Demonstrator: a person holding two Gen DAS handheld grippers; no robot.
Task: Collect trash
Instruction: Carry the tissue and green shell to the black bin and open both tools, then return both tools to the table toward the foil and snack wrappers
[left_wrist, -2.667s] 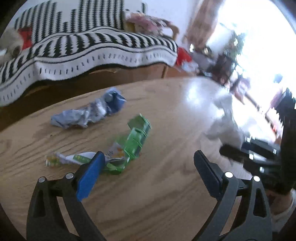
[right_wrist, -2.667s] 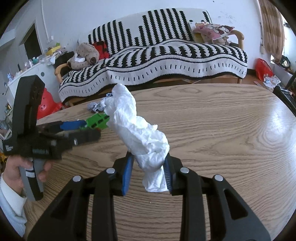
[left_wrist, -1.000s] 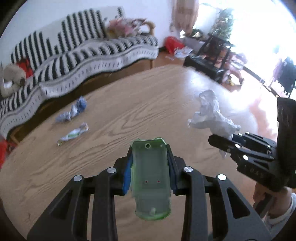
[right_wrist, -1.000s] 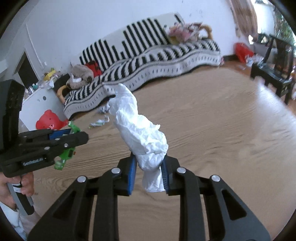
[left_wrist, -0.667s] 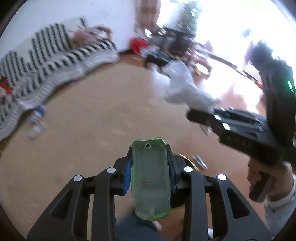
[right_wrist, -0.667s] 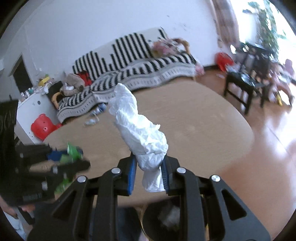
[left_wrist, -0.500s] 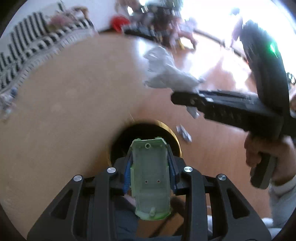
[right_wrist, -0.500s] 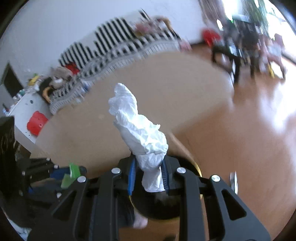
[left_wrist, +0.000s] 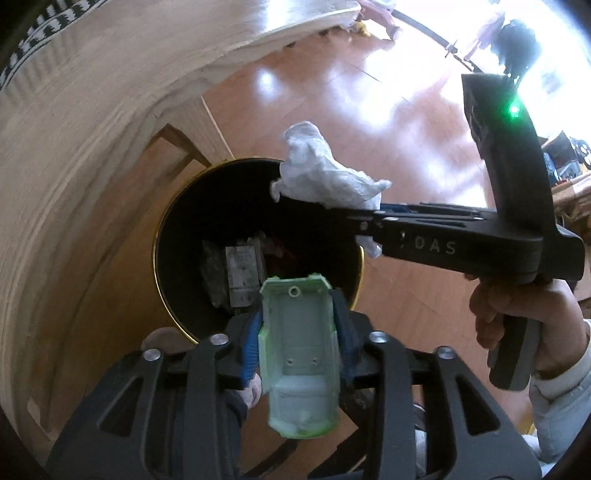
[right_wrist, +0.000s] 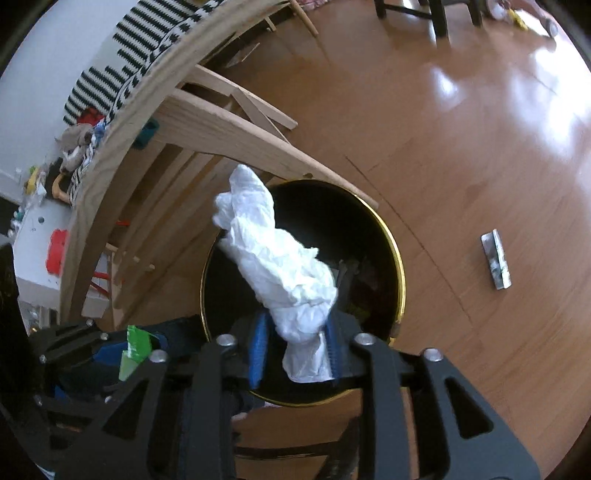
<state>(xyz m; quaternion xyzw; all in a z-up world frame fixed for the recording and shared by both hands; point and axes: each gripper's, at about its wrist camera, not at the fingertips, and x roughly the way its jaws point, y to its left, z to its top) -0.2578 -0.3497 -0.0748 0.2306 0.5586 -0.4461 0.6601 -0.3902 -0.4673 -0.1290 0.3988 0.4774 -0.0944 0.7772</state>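
Both fingers just opening over bin (left_wrist: 161, 236) rim: left round green case (left_wrist: 297, 354), right round tissue (right_wrist: 280, 273)

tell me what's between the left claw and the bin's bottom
Only the green plastic piece at the left claw, then open air above the bin, in the left wrist view.

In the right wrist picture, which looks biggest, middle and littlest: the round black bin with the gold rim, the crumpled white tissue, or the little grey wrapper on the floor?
1. Round black bin with the gold rim: biggest.
2. Crumpled white tissue: middle, though it sits nearer the camera, so it looks larger than it really is.
3. Little grey wrapper on the wooden floor: littlest.
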